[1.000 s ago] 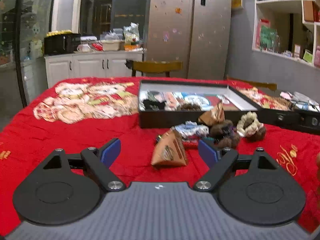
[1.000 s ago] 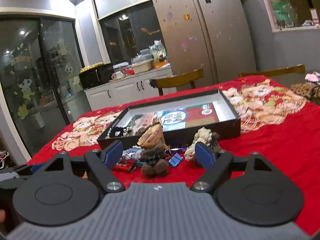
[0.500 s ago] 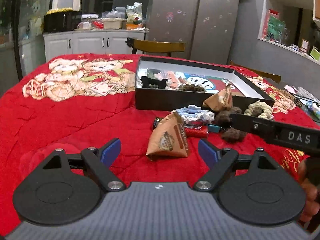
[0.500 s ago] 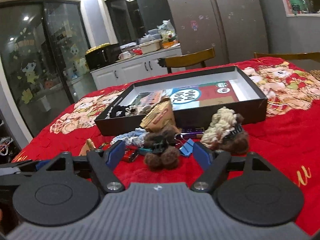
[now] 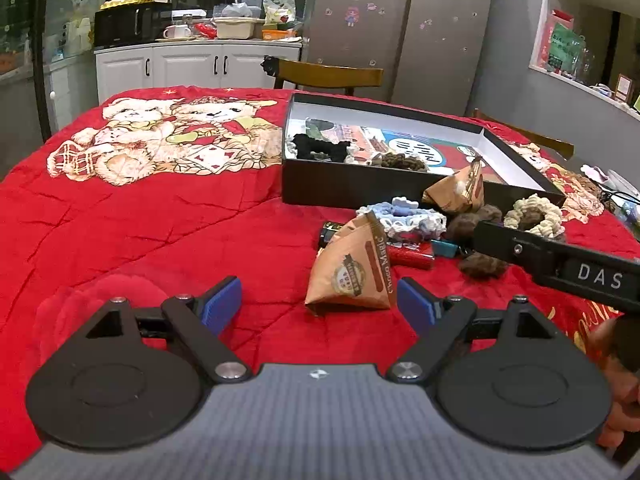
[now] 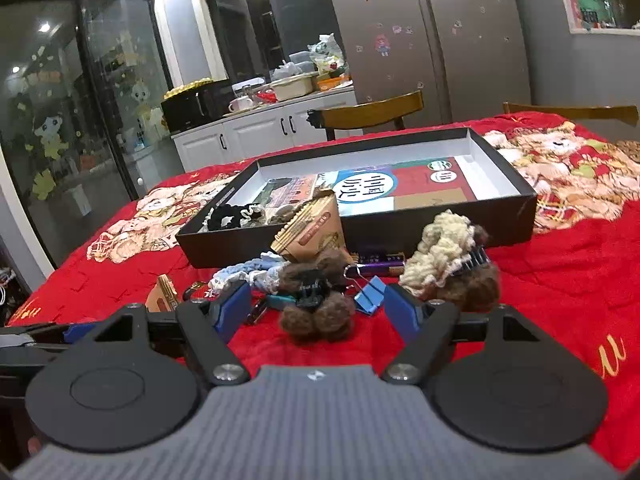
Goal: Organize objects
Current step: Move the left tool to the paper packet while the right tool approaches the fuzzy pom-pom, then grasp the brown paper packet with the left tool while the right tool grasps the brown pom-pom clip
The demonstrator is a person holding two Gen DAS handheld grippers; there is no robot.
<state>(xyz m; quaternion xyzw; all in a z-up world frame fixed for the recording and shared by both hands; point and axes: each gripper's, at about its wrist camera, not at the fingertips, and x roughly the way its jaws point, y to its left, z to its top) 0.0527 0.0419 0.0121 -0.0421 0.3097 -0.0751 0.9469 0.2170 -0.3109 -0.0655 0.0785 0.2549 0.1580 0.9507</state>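
Left wrist view shows a brown pyramid snack packet (image 5: 354, 274) lying on the red blanket (image 5: 160, 232) just ahead of the released left gripper (image 5: 319, 306), while the right gripper (image 6: 316, 312), also spread wide, frames a brown fuzzy hair clip (image 6: 316, 302) near the black box (image 6: 360, 224).

a wooden chair (image 5: 329, 74) stands before the steel fridge (image 5: 404, 28).

A red cloth (image 5: 160, 232) printed with cream bears lies ahead of both grippers, bearing a black, white-lined box (image 6: 516, 208), a tan pouch (image 5: 352, 276), brown pompoms (image 6: 320, 316) and a cream scrunchie (image 6: 444, 244).
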